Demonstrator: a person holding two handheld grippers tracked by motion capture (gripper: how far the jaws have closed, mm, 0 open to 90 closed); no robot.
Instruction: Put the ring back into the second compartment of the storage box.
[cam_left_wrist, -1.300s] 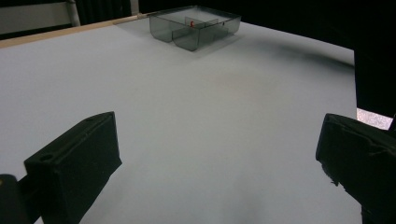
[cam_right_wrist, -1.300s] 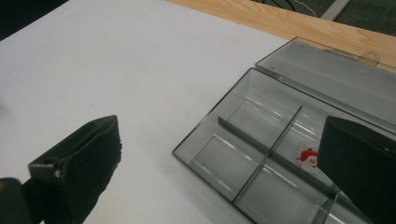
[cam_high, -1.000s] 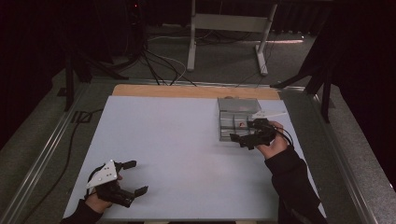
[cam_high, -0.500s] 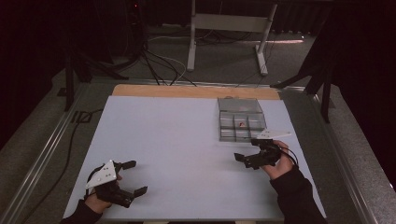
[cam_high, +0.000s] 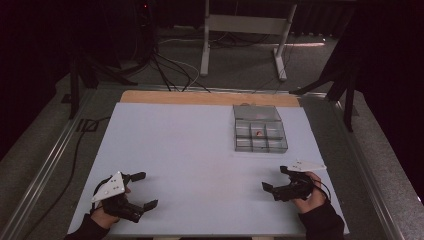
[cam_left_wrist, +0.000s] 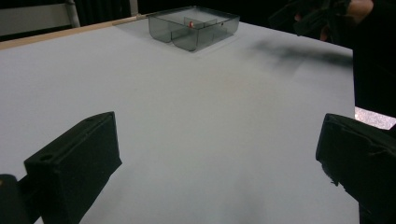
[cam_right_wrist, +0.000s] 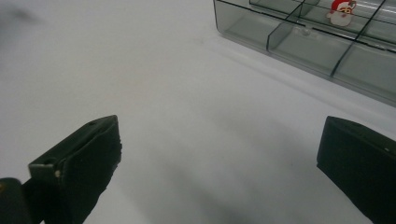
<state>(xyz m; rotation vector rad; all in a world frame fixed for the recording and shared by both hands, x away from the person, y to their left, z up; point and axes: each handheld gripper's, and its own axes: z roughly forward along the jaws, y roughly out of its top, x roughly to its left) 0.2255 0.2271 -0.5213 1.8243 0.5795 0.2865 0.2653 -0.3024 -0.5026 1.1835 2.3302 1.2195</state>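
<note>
A clear grey compartment box (cam_high: 261, 148) stands at the far right of the white table. A small red-and-white Santa figure (cam_high: 258, 133) lies in its middle compartment. My right gripper (cam_high: 274, 178) hovers open near the table's front right, well short of the box, with nothing between its jaws. In the right gripper view the box (cam_right_wrist: 261, 29) and Santa (cam_right_wrist: 341, 11) sit ahead at upper right of the open gripper (cam_right_wrist: 219, 140). My left gripper (cam_high: 145, 190) rests open at the front left. Its own view shows the gripper (cam_left_wrist: 219, 135) wide open over bare table, the box (cam_left_wrist: 201, 42) far off.
The white table top (cam_high: 190, 150) has a wooden strip (cam_high: 200, 97) along its far edge and metal rails on both sides. Beyond it are a dark floor, cables and a desk frame (cam_high: 245, 30). The other hand (cam_left_wrist: 327, 14) shows in the left gripper view.
My right gripper has drawn back from the box toward the table's front right edge, still open. The left gripper has stayed in place.
</note>
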